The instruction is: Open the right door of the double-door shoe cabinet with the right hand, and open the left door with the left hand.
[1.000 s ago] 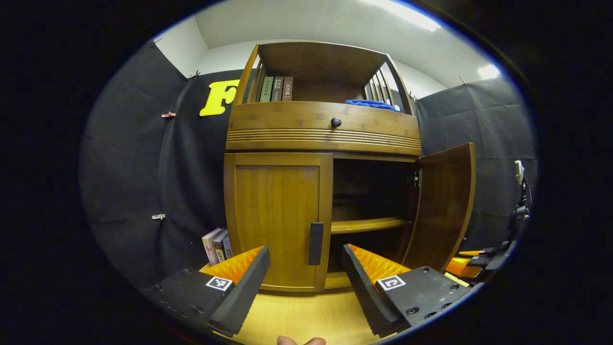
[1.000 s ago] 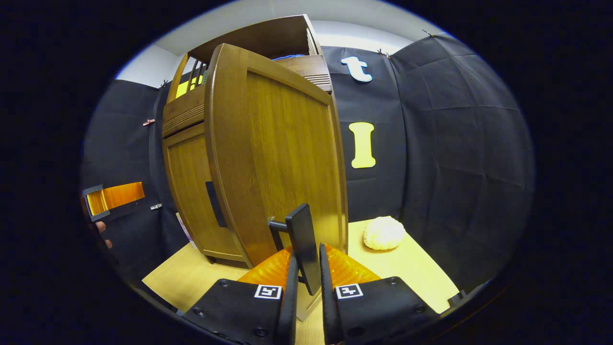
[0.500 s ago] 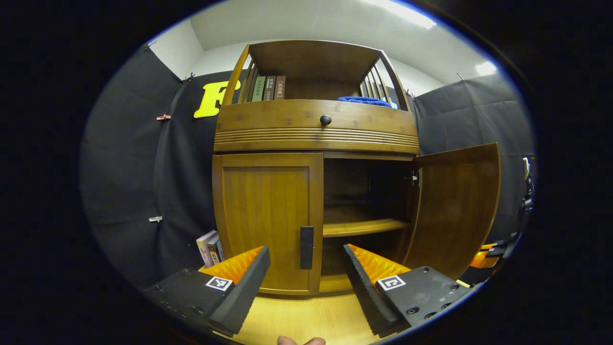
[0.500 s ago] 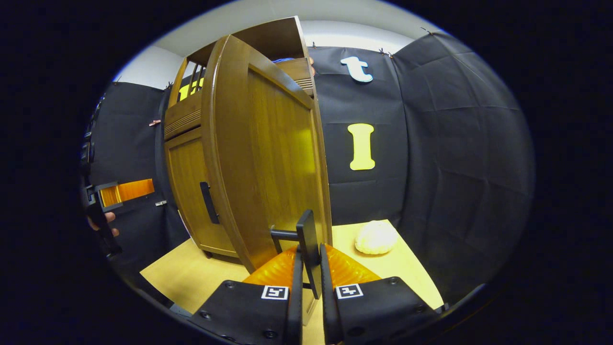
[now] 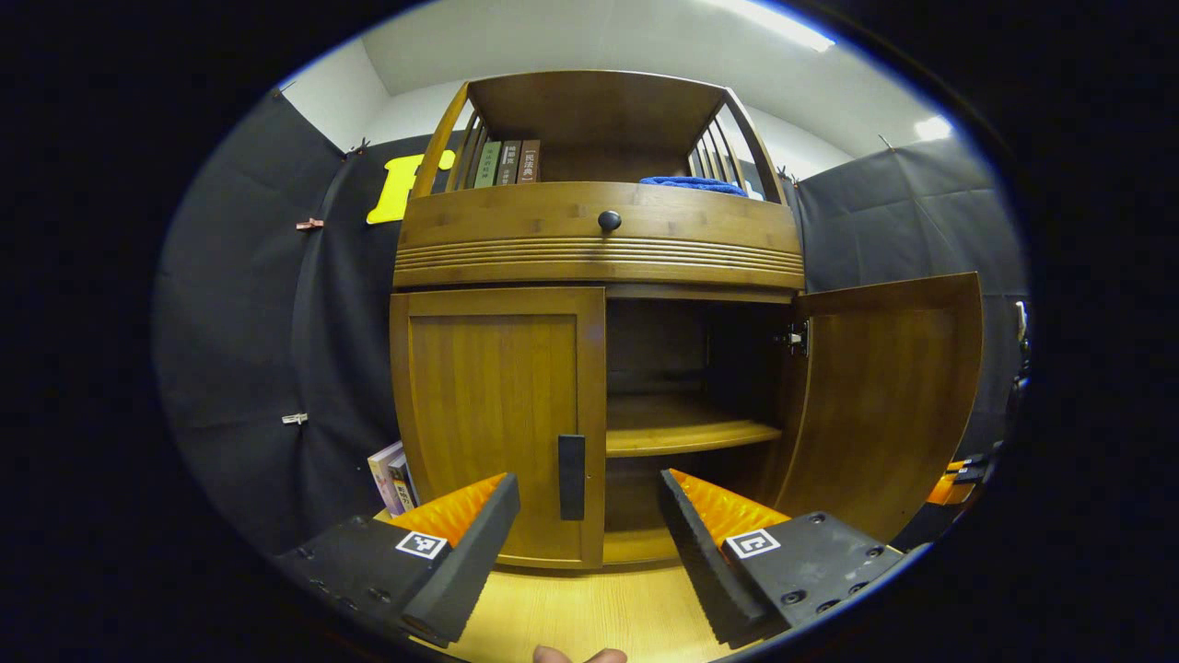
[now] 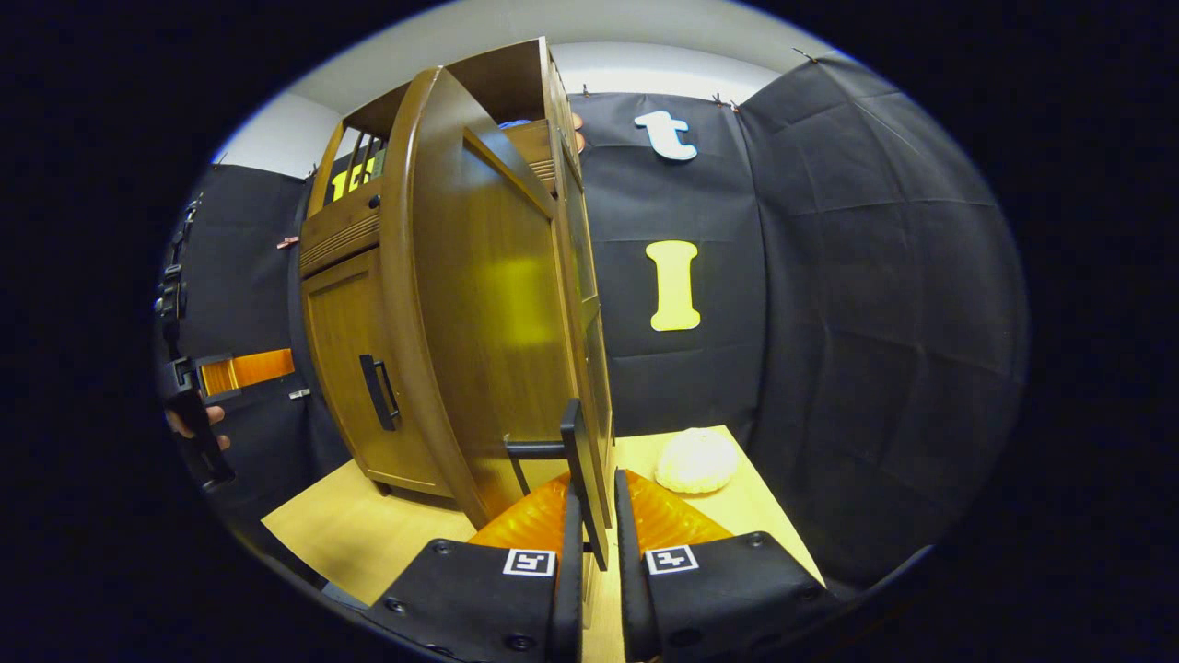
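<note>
Straight ahead in the left gripper view stands the shoe cabinet (image 5: 599, 249), set on a pale wooden desk (image 5: 589, 612). Its left door (image 5: 497, 414) is shut, flush with the frame; its right door (image 5: 889, 405) is swung wide, baring a shelf (image 5: 686, 433) inside. The left gripper (image 5: 589, 543) hovers with its fingers spread wide and nothing between them, lined up below the left door handle (image 5: 571, 477), a slim upright bar near the door's inner edge. That bar is the place to grip: it looks rigid and narrow, easily spanned. The door is a stiff wood panel on side hinges, so it should swing in an arc without much effort, though the smooth bar could slip under a loose grip. A few books (image 5: 394, 474) lean by the cabinet's left foot, near the desk's left edge.

Over in the right gripper view, the right gripper (image 6: 589, 534) is clamped on the right door handle (image 6: 578, 460), both fingers pressing its upright bar. The open right door (image 6: 479, 304) stands edge-on before the camera. A pale rounded object (image 6: 695, 460) lies toward the desk's far right corner. The left gripper (image 6: 230, 373) shows at the far left.
</note>
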A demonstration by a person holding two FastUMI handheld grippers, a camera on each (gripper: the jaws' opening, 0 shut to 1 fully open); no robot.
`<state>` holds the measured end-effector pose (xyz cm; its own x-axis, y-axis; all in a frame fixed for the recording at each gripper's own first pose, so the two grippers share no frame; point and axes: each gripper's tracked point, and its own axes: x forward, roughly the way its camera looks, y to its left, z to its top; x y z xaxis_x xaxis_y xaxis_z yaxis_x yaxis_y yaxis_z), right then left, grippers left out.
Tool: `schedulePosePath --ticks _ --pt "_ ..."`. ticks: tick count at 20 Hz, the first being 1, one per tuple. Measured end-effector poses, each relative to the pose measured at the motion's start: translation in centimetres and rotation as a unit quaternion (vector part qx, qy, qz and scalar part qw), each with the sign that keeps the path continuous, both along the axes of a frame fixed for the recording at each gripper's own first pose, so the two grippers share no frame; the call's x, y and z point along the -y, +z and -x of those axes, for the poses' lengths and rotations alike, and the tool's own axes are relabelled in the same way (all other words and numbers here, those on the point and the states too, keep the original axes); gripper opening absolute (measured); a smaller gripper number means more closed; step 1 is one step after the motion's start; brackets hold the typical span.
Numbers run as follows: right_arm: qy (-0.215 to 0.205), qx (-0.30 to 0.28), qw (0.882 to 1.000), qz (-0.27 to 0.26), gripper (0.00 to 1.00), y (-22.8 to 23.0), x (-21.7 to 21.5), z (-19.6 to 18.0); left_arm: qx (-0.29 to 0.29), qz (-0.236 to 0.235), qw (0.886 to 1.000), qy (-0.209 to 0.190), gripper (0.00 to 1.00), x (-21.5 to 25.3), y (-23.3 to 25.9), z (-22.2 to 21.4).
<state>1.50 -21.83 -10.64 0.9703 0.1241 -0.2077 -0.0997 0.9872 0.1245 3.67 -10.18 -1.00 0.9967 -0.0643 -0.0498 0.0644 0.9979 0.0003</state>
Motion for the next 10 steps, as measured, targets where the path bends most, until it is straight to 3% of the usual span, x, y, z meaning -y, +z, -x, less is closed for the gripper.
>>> schedulePosePath --ticks 10 --pt "-0.018 -0.005 1.0 0.005 0.21 0.1 1.3 0.6 -0.006 0.008 1.0 -0.011 0.94 0.5 -1.3 -2.3"
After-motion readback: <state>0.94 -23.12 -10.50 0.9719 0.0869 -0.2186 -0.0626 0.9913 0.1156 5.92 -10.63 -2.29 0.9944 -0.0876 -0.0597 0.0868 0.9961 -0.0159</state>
